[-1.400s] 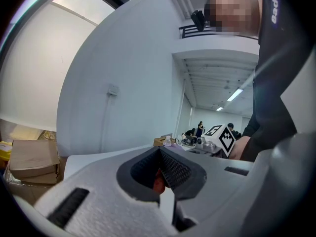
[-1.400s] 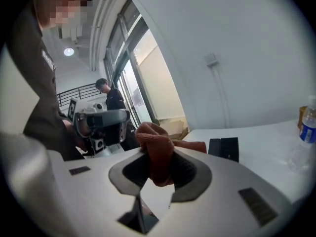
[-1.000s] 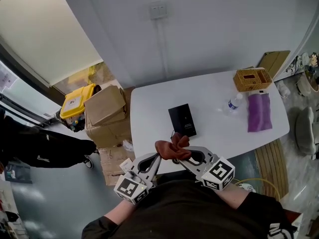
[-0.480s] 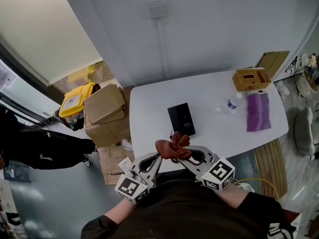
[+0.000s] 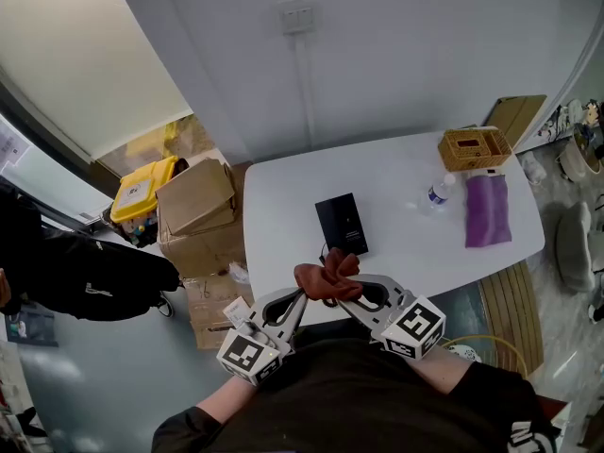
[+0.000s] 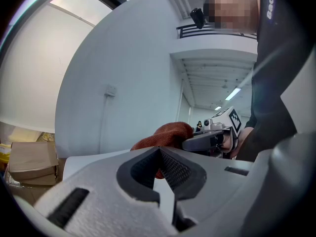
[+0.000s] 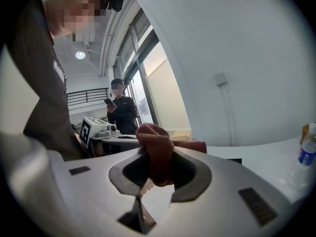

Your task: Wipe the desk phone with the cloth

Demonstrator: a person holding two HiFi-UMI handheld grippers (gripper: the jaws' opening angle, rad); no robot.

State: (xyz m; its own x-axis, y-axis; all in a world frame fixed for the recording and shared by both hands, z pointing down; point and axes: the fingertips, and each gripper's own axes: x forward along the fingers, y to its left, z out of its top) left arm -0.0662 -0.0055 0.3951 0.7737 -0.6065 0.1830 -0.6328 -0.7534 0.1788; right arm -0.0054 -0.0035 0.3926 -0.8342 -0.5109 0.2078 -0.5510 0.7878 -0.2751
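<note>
A rust-brown cloth (image 5: 326,279) is bunched up between my two grippers, just short of the white table's near edge (image 5: 283,281). My left gripper (image 5: 300,294) is shut on the cloth's left side. My right gripper (image 5: 345,297) is shut on its right side. In the left gripper view the cloth (image 6: 165,135) bulges above the closed jaws of the left gripper (image 6: 159,154), with the other gripper behind it. In the right gripper view a fold of cloth (image 7: 155,149) is pinched in the right gripper (image 7: 157,168). A flat black device (image 5: 342,225), apparently the phone, lies on the table beyond the cloth.
A wicker box (image 5: 475,148), a water bottle (image 5: 432,195) and a purple cloth (image 5: 489,211) sit at the table's right end. Cardboard boxes (image 5: 193,196) and a yellow bin (image 5: 142,189) stand left of the table. A person in black (image 5: 85,276) stands at far left.
Both grippers and the cloth hold still. The person in black at the left has shifted a little, and the view has drifted slightly.
</note>
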